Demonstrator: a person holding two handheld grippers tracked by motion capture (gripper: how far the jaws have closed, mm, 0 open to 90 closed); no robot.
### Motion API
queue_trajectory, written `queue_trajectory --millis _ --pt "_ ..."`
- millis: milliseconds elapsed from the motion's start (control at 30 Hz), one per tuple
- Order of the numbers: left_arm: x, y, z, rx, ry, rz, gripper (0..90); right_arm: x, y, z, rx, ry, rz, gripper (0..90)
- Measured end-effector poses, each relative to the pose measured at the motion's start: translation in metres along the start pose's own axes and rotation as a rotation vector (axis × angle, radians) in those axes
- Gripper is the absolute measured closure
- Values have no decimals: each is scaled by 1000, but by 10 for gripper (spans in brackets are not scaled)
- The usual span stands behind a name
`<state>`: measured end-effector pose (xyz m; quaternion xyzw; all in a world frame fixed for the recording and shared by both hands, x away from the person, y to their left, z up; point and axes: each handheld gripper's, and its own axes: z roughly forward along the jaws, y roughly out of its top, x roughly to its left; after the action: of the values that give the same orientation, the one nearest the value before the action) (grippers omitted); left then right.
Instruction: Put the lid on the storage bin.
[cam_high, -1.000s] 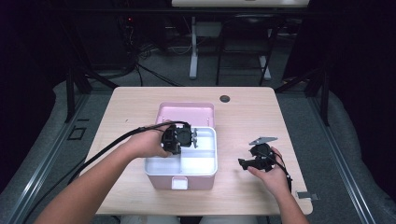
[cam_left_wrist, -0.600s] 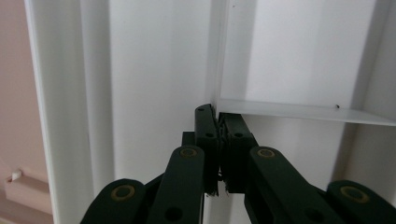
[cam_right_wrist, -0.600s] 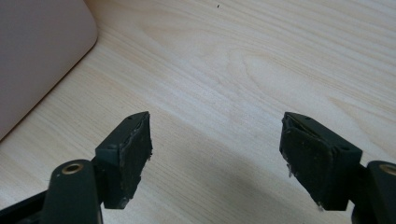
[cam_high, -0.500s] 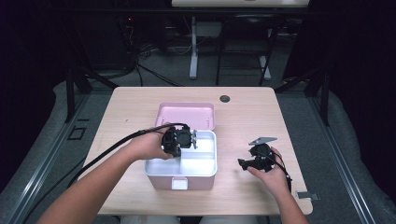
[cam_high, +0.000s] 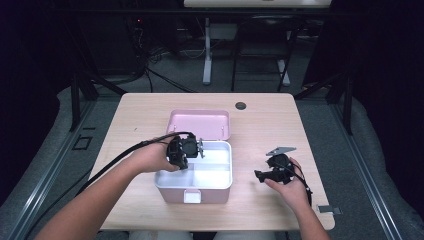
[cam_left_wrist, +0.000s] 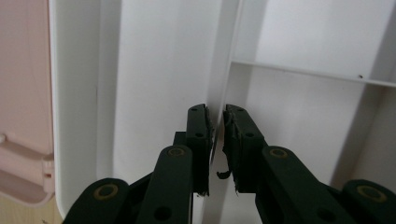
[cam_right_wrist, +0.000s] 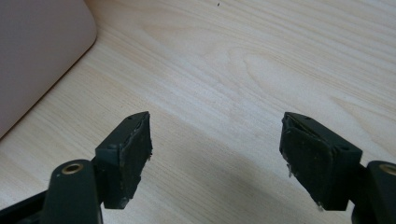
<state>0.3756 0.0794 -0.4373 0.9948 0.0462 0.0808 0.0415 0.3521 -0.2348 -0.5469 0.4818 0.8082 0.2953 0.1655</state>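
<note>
Left gripper view: left gripper (cam_left_wrist: 215, 149) jaws just opening, narrow gap astride box (cam_high: 220, 182) divider (cam_left_wrist: 219, 70), seemingly not pressing | right gripper (cam_right_wrist: 217, 158) wide, empty, over table (cam_right_wrist: 261, 60)

A light wooden table (cam_high: 150, 115) carries everything. Its round dark cable hole (cam_high: 241, 106) sits at the far edge, well beyond both hand-held grippers. Past the table, white desk legs (cam_high: 207, 55) and loose black cables (cam_high: 165, 80) stand on grey floor (cam_high: 360, 150).
</note>
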Motion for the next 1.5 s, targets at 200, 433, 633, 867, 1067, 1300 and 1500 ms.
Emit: queue_trajectory --millis 200,433,633,867,1067,1300,1500 --pt "3 -14 -2 -13 -10 -44 796 2 1 0 0 0 -4 247" --pt "6 -28 -1 -58 -32 -101 811 2 1 1 -1 -2 -1 247" --pt "6 -39 -2 -117 -33 -144 806 0 3 1 -4 -6 4 246" --pt "6 -52 2 -210 -62 -203 798 -2 15 -3 -63 35 56 273" --pt "4 -55 3 -237 -49 -210 796 -6 41 -13 -153 65 91 295" --pt "0 -55 3 -237 -35 -220 794 3 81 -14 -197 93 45 425" --pt "1 -58 3 -256 -44 -223 794 16 112 -6 -201 101 33 426"
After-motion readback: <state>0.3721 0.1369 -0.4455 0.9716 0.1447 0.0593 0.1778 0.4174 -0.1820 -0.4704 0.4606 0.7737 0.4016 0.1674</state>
